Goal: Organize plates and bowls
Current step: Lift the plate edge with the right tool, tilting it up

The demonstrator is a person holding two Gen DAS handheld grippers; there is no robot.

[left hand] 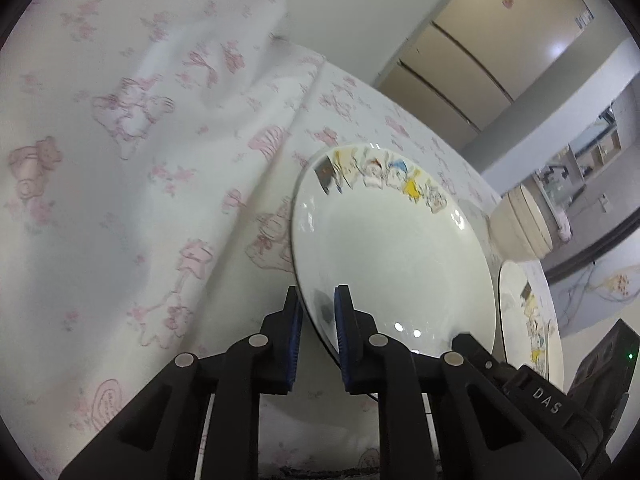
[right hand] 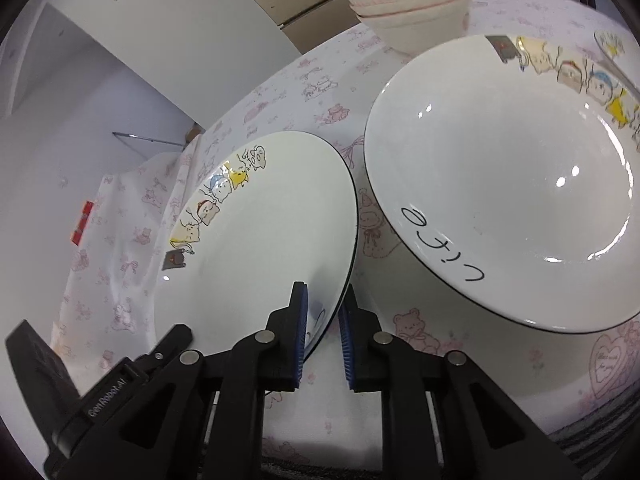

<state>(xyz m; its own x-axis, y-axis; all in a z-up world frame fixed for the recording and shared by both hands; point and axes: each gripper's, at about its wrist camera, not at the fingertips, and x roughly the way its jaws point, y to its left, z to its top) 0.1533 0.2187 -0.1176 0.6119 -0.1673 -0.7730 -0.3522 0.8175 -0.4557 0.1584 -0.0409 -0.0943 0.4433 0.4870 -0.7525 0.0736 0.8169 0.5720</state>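
One white plate (left hand: 392, 248) with a row of cartoon figures is gripped by both grippers on its near rim. My left gripper (left hand: 318, 304) is shut on the plate, the edge pinched between its blue pads. In the right wrist view my right gripper (right hand: 324, 304) is shut on the same plate (right hand: 260, 240) at its lower right rim. The right gripper (left hand: 464, 340) shows at the plate's right in the left wrist view. The left gripper (right hand: 176, 334) shows at the plate's left in the right wrist view. A second, larger cartoon plate (right hand: 500, 180) lies just right of it.
A stack of white bowls (right hand: 408, 12) with pink trim stands behind the larger plate (left hand: 528, 320), and the bowls (left hand: 520, 224) are also in the left wrist view. A white cloth with pink prints (left hand: 140, 200) covers the table and hangs over its edge (right hand: 120, 220). Pale cabinets (left hand: 480, 60) stand behind.
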